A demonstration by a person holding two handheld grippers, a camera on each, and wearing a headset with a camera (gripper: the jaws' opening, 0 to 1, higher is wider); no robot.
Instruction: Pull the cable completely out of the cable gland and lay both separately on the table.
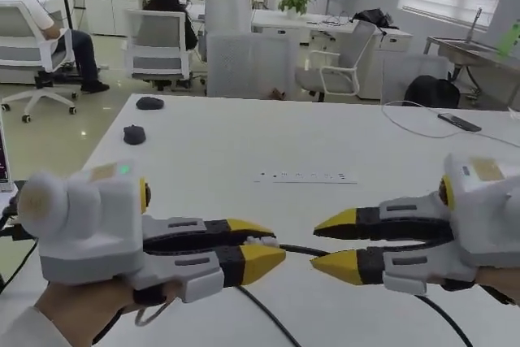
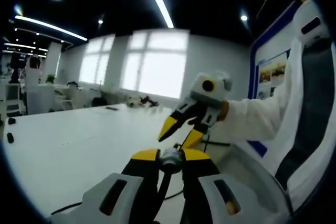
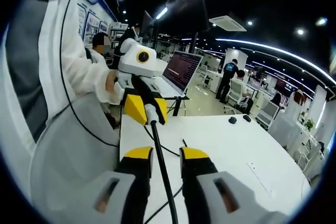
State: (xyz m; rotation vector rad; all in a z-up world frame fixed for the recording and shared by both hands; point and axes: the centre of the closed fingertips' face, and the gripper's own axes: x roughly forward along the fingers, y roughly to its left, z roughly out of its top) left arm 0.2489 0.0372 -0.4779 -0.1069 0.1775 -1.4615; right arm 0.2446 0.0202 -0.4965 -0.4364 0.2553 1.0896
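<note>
The left tongs (image 1: 276, 242) are clenching the cable gland (image 2: 170, 157) just above the bench (image 1: 325, 144) while the cable (image 3: 160, 166), apparently threaded through it, is passing between the released right tongs (image 1: 314, 243), so pulling it out and laying both down are remaining.

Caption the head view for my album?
Left gripper clamps the cable gland; open right gripper straddles its cable.

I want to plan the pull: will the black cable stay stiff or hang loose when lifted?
Probably loose: the cable curves and droops from the gland in the left gripper down to the table. It looks thin, so likely light. The right gripper stands open around it, so it may slip through until clamped.
</note>
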